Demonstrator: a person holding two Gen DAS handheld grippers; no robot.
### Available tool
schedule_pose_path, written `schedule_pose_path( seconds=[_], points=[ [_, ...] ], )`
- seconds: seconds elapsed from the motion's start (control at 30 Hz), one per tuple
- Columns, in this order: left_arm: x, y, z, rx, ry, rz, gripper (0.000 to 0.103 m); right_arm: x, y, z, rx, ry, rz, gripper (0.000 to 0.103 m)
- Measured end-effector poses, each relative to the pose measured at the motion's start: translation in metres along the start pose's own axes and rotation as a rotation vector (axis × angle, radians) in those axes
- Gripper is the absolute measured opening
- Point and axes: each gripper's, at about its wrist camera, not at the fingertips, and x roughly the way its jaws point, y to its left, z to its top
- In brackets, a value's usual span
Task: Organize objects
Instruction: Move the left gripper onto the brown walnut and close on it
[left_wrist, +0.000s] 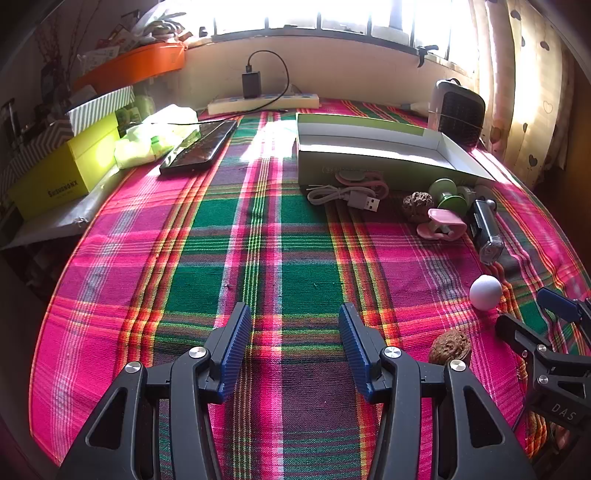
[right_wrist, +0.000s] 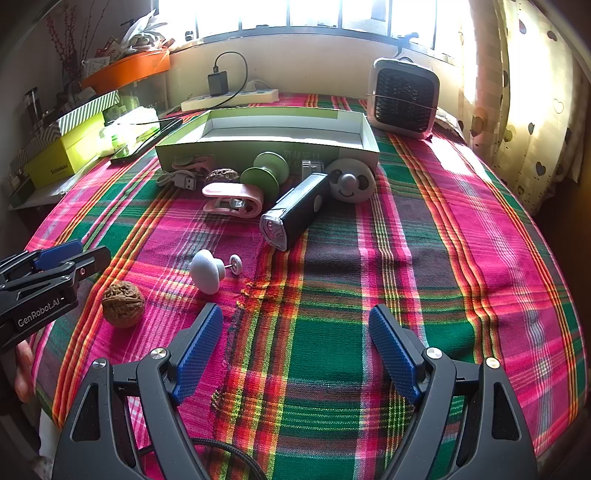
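Nothing is picked yet: both the left gripper (left_wrist: 295, 325) and right gripper (right_wrist: 295, 332) gape wide, empty. The walnut (right_wrist: 123, 303) lies nearest; I'd guess it goes first into the box (right_wrist: 258, 146) behind.

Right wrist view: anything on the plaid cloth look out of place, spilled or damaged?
Nothing looks spilled or broken. The tray is empty, with the small items crowded outside its front wall. The black flashlight lies on its side. One walnut and a white knob sit apart from the cluster. The cloth is puckered near the knob.
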Motion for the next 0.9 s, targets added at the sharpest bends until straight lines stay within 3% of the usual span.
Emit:
schedule_pose_path(
  seconds=[0.47,0.7,0.9],
  points=[
    [0.0,0.0,0.0,0.005,0.0,-0.004,0.047,-0.002,-0.002,0.0,-0.002,-0.001,0.005,0.081],
    [-0.002,0.014,-0.002,-0.033,0.013,-0.103,0.047,-0.004,-0.005,0.001,-0.013,0.0,0.018,0.081],
    [-0.011,0.01,-0.009,0.035,0.017,-0.126,0.047,-0.005,-0.005,-0.001,-0.035,-0.005,0.038,0.081]
  ],
)
